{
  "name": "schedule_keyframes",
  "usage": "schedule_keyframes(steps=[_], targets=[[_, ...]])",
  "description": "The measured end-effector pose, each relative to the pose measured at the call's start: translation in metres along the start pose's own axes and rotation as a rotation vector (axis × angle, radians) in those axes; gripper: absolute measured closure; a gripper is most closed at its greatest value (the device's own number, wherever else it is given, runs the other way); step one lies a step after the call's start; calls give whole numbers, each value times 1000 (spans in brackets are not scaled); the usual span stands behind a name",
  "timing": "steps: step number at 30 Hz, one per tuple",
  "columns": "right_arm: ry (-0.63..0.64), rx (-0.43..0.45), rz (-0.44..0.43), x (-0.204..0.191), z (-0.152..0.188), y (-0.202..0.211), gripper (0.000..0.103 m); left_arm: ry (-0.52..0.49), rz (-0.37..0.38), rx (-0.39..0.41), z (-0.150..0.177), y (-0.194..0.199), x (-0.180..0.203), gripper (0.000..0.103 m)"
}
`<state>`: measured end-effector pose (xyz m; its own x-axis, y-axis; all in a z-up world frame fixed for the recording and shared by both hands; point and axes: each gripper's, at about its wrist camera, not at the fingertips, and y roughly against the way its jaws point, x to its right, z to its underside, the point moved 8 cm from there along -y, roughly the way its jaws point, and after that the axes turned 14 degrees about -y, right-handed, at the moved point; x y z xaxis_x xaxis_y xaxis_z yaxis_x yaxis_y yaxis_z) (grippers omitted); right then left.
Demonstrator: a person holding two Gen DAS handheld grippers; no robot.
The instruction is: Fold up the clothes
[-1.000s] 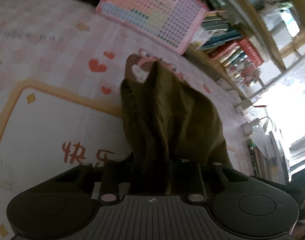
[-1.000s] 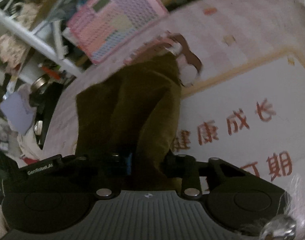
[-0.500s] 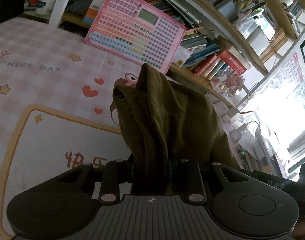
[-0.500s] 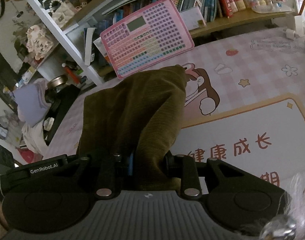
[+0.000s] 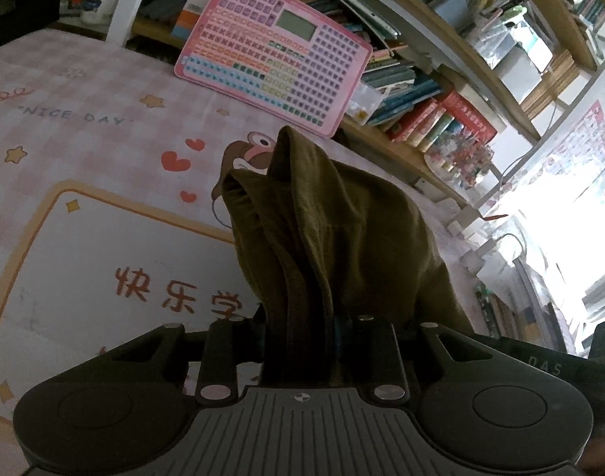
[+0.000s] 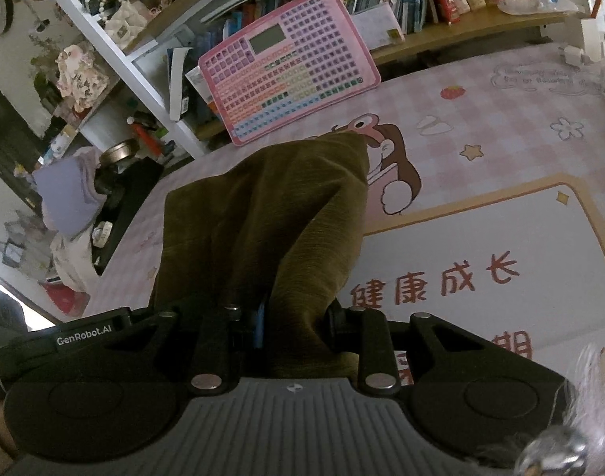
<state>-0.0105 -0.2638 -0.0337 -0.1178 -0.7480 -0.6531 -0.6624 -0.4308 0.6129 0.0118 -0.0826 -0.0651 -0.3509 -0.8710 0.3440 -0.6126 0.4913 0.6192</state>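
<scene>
Left wrist: left tool (image 5: pixel 298 337) clamped on a bunched edge of the olive garment (image 5: pixel 342 230), which hangs in loose folds above the pink mat-covered table (image 5: pixel 84 119).

Right wrist: right tool (image 6: pixel 292 329) likewise pinching the garment, cloth spread wider on its left. Probably two corners held up so it drapes flat for a fold; lower hem hidden. Pink keypad board (image 6: pixel 286 63) leans on the far shelf.
</scene>
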Motion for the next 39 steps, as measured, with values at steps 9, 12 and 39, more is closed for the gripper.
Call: schedule_keyframes(steps=[9, 12, 39], targets=[[-21, -18, -30, 32, -10, 22, 78, -37, -41, -18, 5, -5, 43, 76], [-36, -22, -33, 45, -10, 31, 78, -47, -44, -26, 9, -8, 56, 76], [-78, 39, -25, 70, -21, 55, 78, -101, 2, -45, 5, -25, 85, 76]])
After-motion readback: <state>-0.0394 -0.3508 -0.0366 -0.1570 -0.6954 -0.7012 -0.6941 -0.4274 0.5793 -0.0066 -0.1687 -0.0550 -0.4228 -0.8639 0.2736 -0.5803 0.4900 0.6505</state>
